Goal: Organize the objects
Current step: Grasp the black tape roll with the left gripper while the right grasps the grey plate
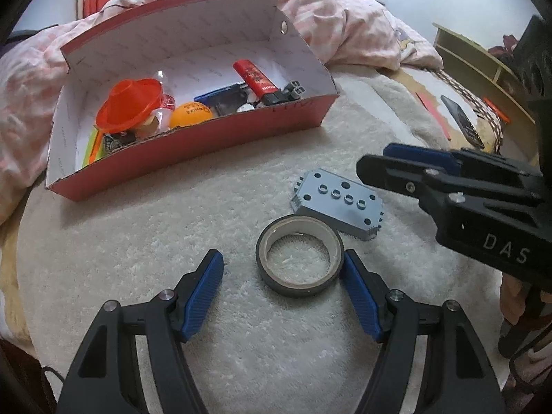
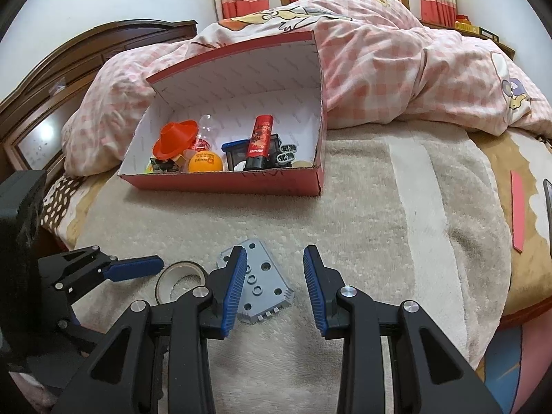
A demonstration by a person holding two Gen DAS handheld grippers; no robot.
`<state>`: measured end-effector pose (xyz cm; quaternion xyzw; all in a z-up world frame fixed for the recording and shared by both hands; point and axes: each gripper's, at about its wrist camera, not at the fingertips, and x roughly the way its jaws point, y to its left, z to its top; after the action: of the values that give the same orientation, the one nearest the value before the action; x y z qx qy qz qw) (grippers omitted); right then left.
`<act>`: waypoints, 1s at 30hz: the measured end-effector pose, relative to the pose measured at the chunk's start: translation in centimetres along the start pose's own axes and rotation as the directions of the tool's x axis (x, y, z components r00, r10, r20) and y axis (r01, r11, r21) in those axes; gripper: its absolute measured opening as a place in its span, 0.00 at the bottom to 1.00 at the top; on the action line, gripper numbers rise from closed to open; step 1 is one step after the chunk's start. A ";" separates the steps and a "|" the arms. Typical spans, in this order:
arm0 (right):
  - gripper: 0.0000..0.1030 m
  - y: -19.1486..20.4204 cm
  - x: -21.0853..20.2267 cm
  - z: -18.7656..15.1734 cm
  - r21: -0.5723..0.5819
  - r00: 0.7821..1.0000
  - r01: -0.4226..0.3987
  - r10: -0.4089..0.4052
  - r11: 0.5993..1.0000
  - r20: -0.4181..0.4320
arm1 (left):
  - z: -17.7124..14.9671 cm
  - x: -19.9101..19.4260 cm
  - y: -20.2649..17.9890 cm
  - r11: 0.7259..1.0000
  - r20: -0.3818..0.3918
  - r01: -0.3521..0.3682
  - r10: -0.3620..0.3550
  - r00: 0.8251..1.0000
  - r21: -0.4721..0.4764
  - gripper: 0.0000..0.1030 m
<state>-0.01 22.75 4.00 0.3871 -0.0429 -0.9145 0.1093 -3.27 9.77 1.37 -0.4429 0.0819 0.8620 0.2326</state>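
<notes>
Presently, red box (image 1: 193,145) contains orange hat (image 1: 129,103), ball (image 1: 189,114), lighter (image 1: 253,79); both grippers (image 1: 281,269) (image 2: 275,276) agape, empty.

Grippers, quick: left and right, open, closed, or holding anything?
Left gripper: open, fingers astride the tape roll, not clamped.
Right gripper: open, empty, above the grey block.
</notes>
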 end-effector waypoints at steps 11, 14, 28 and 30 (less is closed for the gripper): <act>0.41 0.3 0.5 -0.4 -0.037 1.000 0.003 -0.004 0.999 -0.029 | 0.0 -0.6 1.8 0.998 0.021 -0.034 0.035 0.999 -0.044 0.47; 0.51 0.7 0.9 -0.6 -0.072 0.999 0.011 -0.015 0.997 -0.047 | -0.1 -0.8 2.8 0.995 0.024 -0.064 0.066 0.998 -0.075 0.47; 0.63 1.9 3.3 -0.9 -0.153 0.992 0.024 -0.042 0.988 -0.117 | -0.2 -0.6 5.1 0.986 0.023 -0.101 0.105 0.994 -0.130 0.47; 0.64 2.2 3.5 -0.9 -0.173 0.991 0.033 -0.054 0.984 -0.122 | -0.2 -0.6 5.1 0.987 0.024 -0.102 0.106 0.994 -0.126 0.47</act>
<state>-1.38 19.81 1.29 0.4341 0.0511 -0.8908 0.1246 -5.18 5.04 1.39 -0.4386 0.0472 0.8830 0.1605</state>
